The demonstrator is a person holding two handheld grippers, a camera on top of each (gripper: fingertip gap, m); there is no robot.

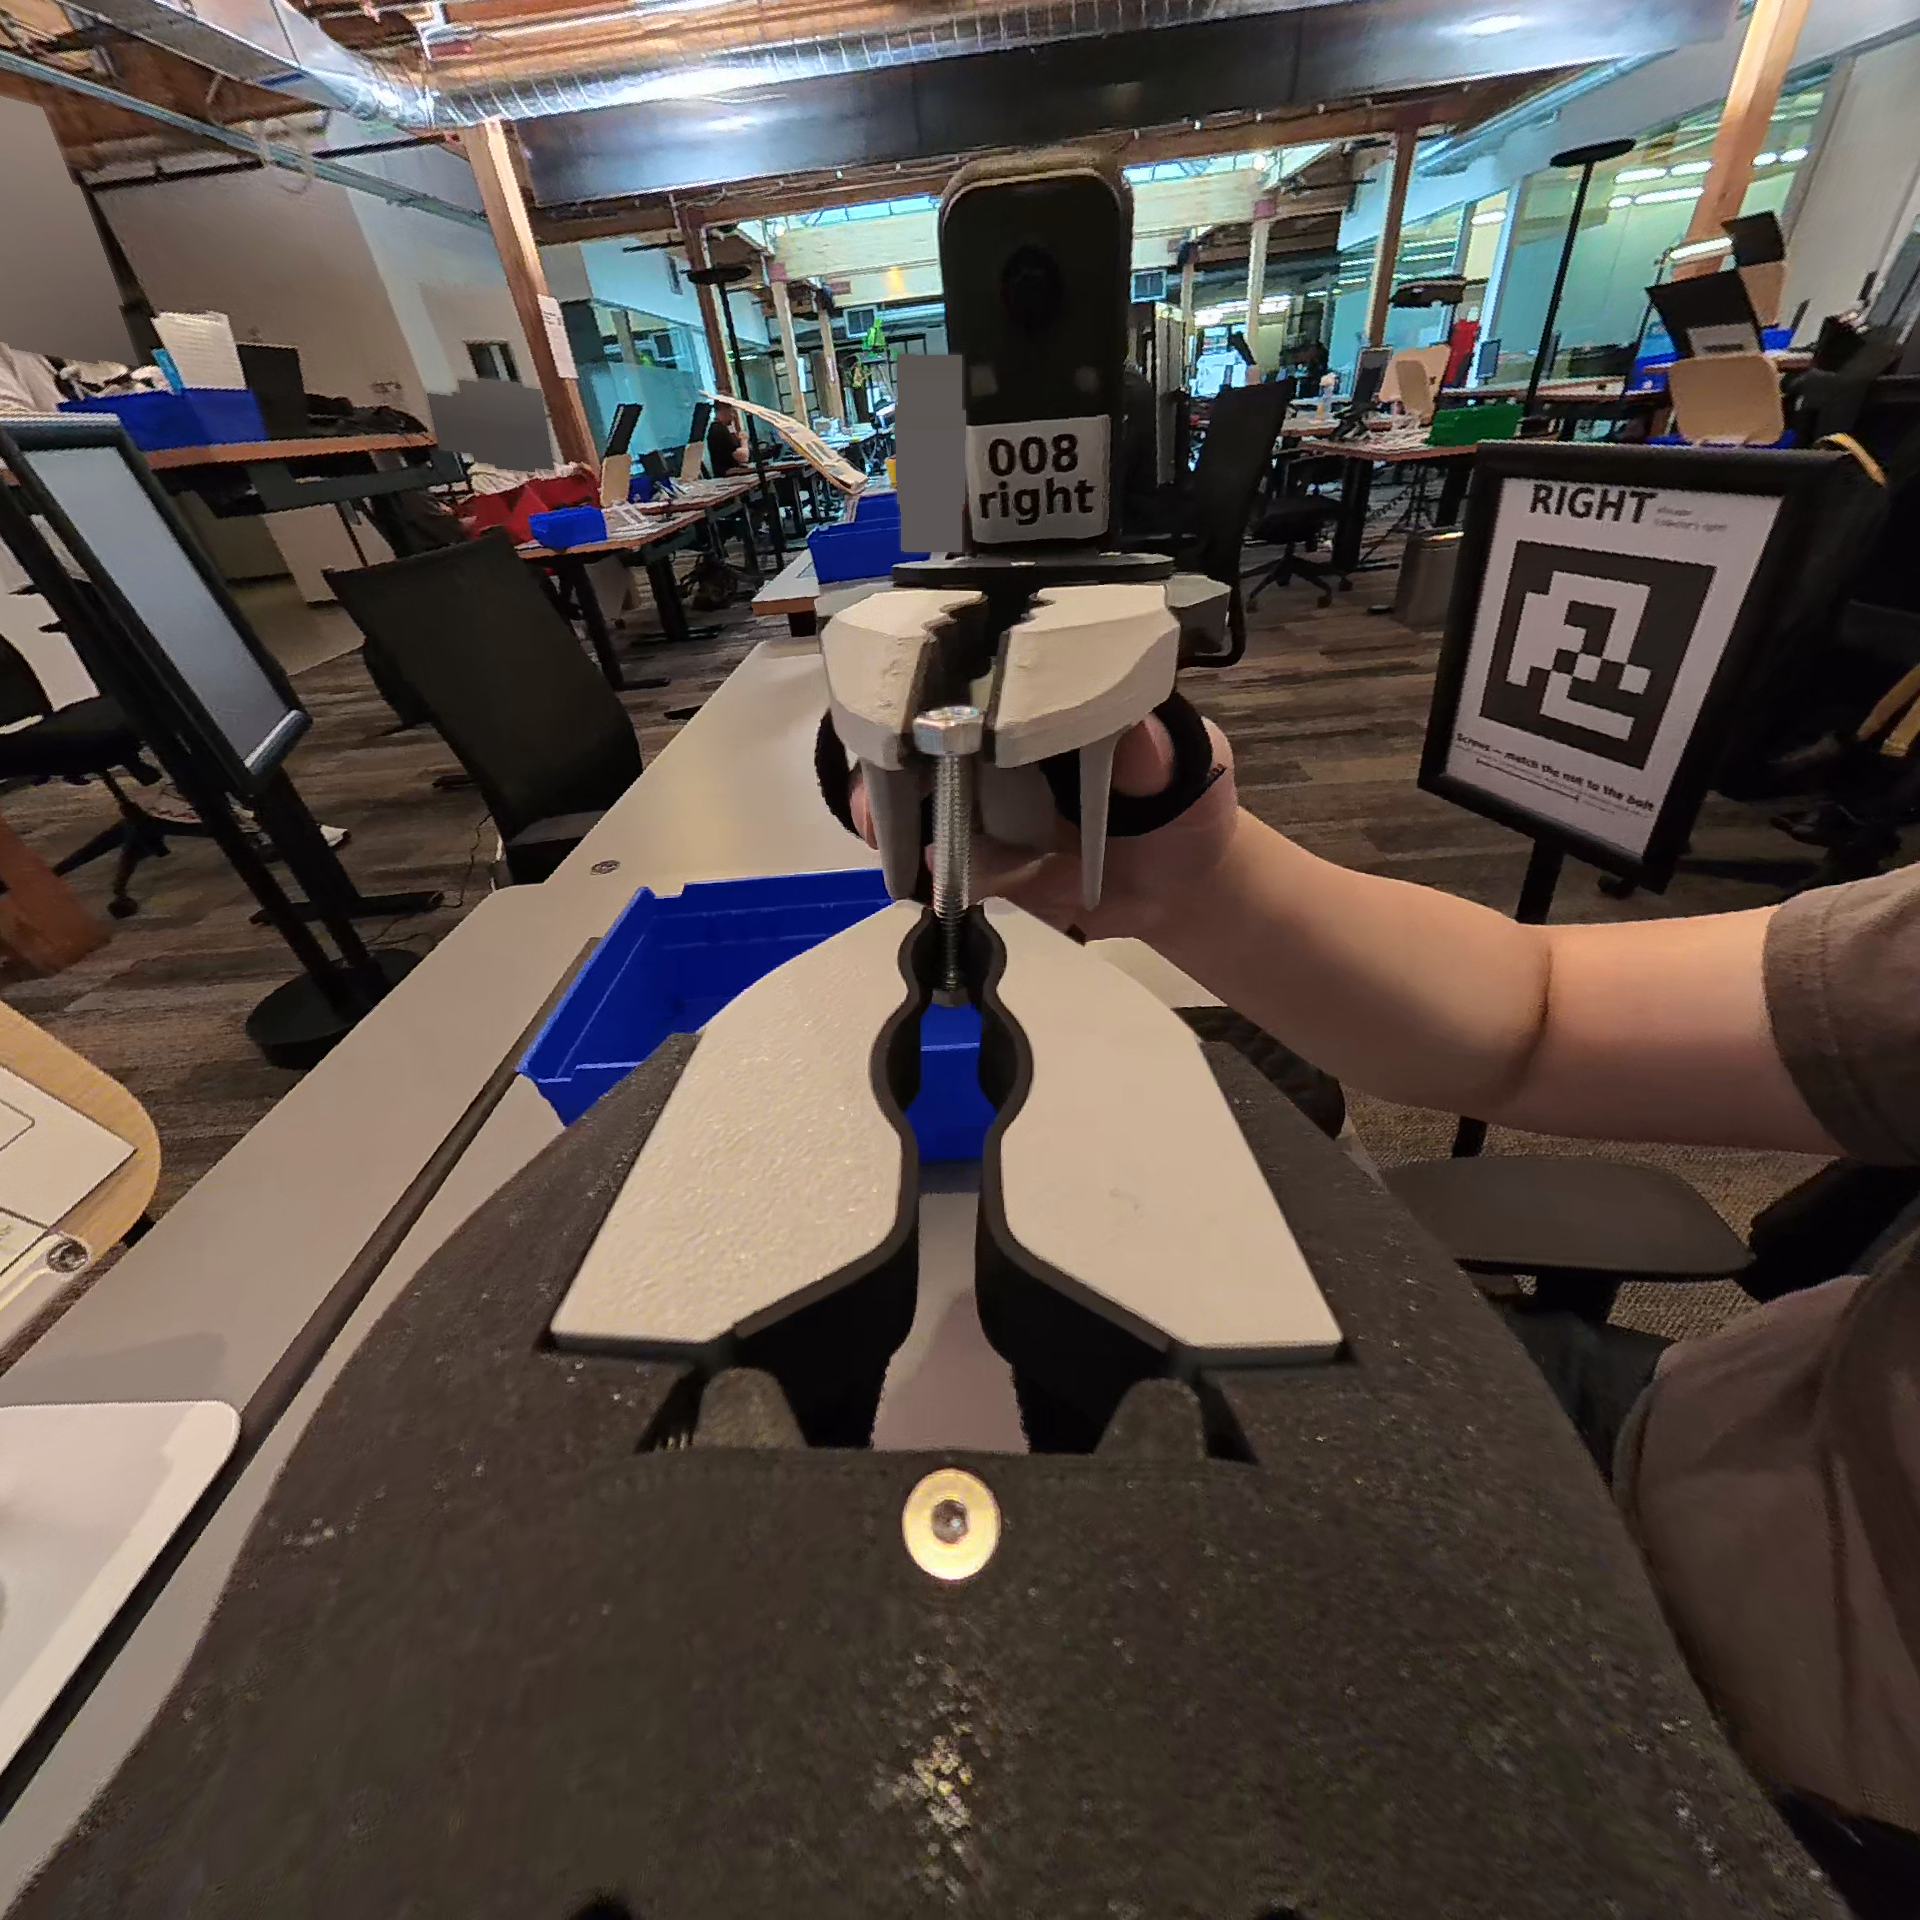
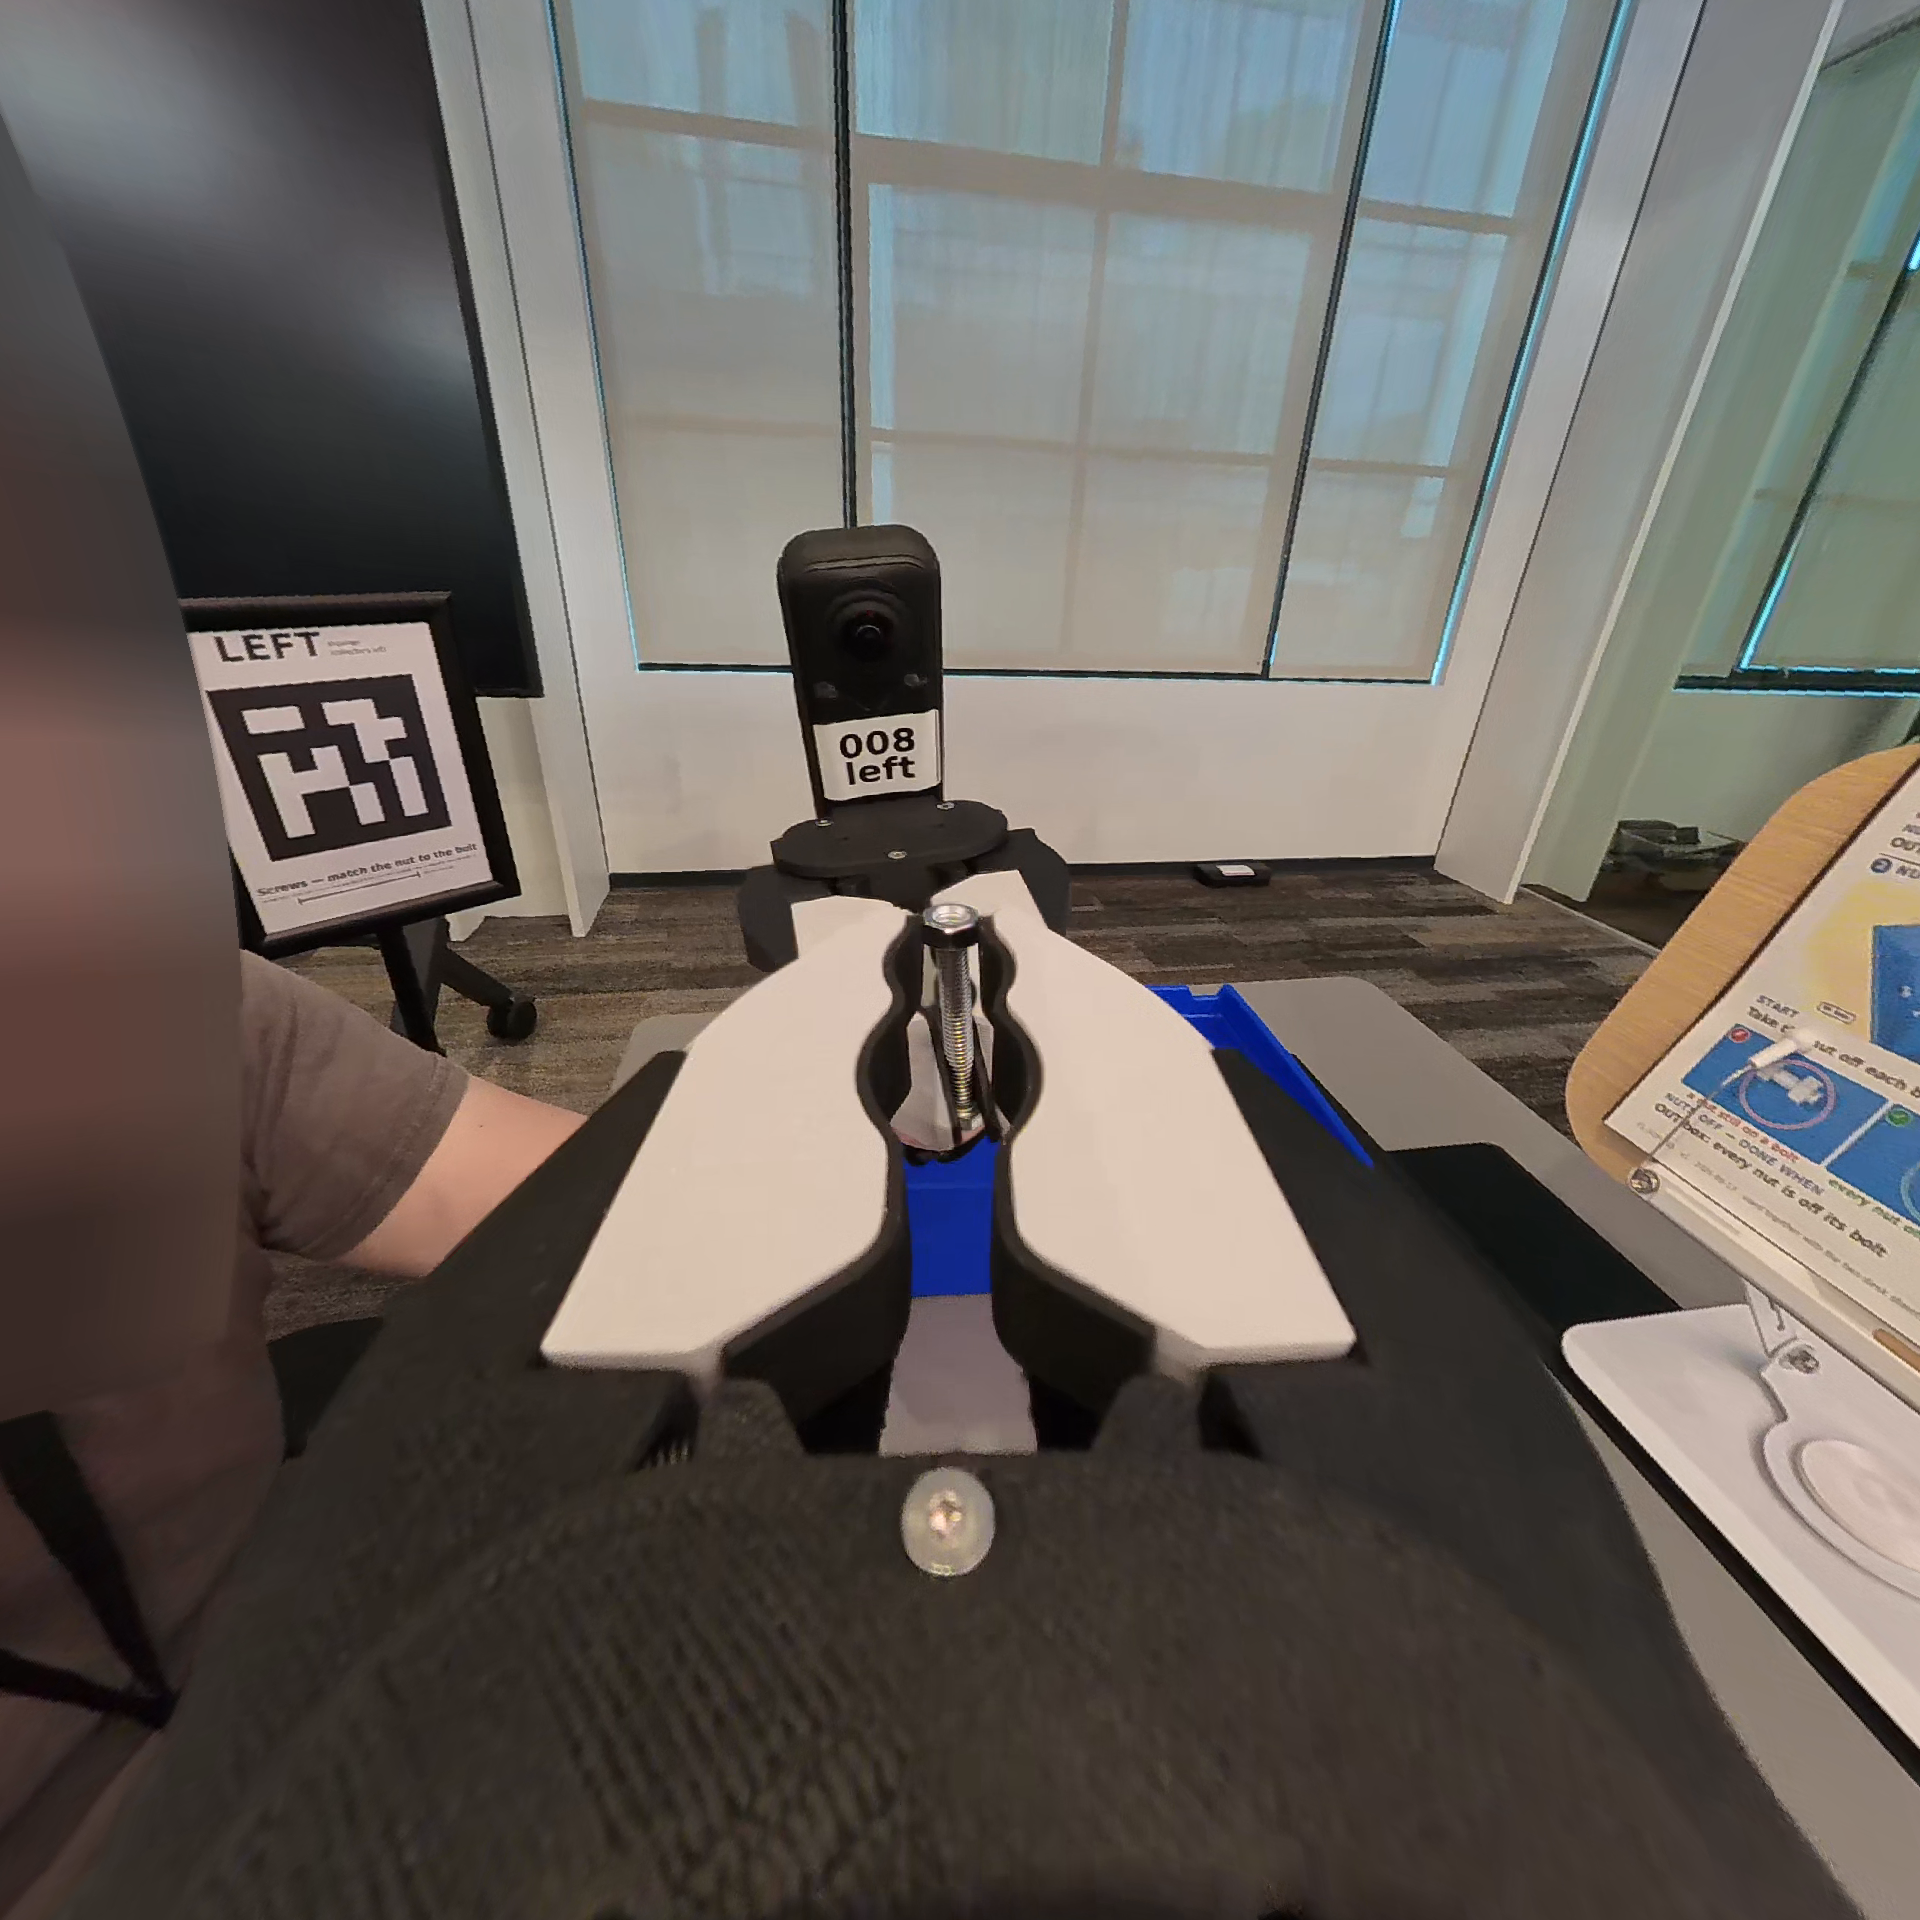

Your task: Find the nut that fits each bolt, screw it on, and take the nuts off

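My left gripper (image 1: 951, 966) and right gripper (image 1: 940, 727) each clamp one end of a bolt (image 1: 951, 831); no nut visibly threaded, so matching seems unfinished.

A long silver bolt (image 1: 951, 821) with a hex head spans the gap between the two grippers, held up above a blue bin (image 1: 727, 971). Its head (image 2: 949, 925) sits at the tips of the right gripper (image 2: 951, 935), its threaded end (image 1: 948, 971) between the tips of the left gripper (image 1: 948, 961). A nut (image 2: 966, 1117) seems to sit near that far end, though I can't tell for sure.
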